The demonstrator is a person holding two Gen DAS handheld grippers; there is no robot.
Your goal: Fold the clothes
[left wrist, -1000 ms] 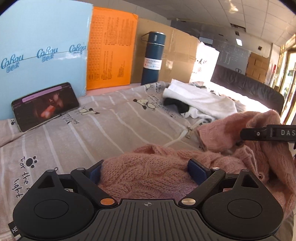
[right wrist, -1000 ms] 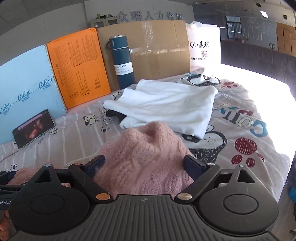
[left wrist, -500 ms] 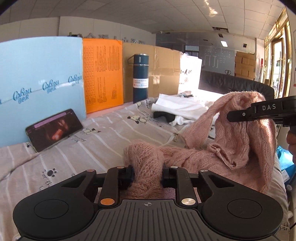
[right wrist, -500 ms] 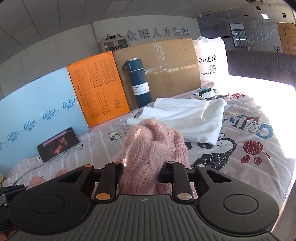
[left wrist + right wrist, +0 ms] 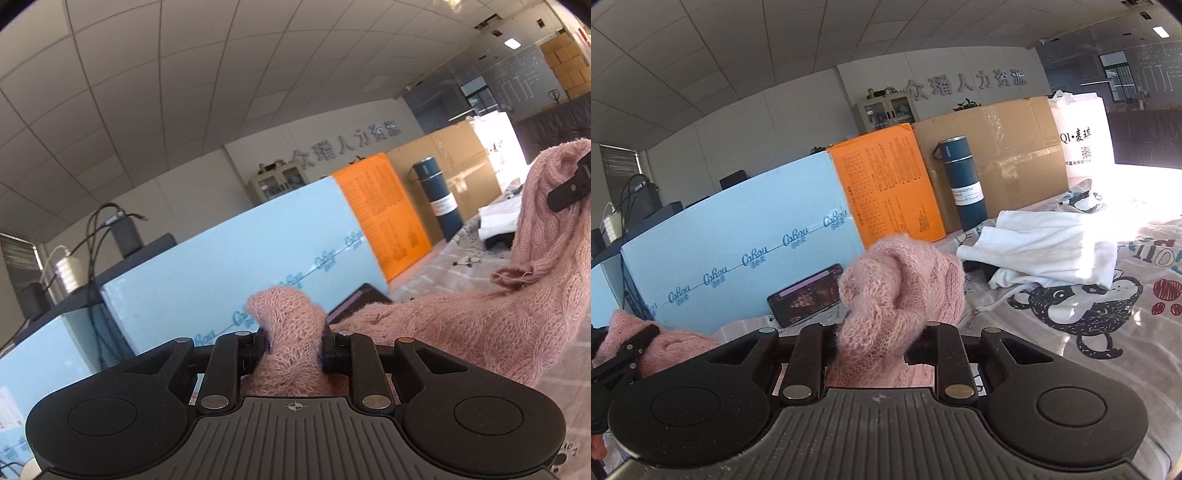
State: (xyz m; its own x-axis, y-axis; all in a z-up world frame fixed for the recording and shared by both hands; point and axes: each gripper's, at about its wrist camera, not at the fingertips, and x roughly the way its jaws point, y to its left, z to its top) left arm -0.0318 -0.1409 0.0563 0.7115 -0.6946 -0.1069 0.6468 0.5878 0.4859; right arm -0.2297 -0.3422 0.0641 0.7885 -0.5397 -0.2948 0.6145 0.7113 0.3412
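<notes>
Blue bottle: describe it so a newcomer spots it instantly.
Look along the row of boards propped behind the bed. The blue bottle stands upright where the orange board meets the brown cardboard. It is the only dark cylinder there, with a white label.

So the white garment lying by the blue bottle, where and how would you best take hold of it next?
Probably the white garment at its near-left edge, by the layered corner beside the pink sweater. That edge sits raised above the sheet, so fingers coming low from the front could pinch it. Both grippers are busy now.
</notes>
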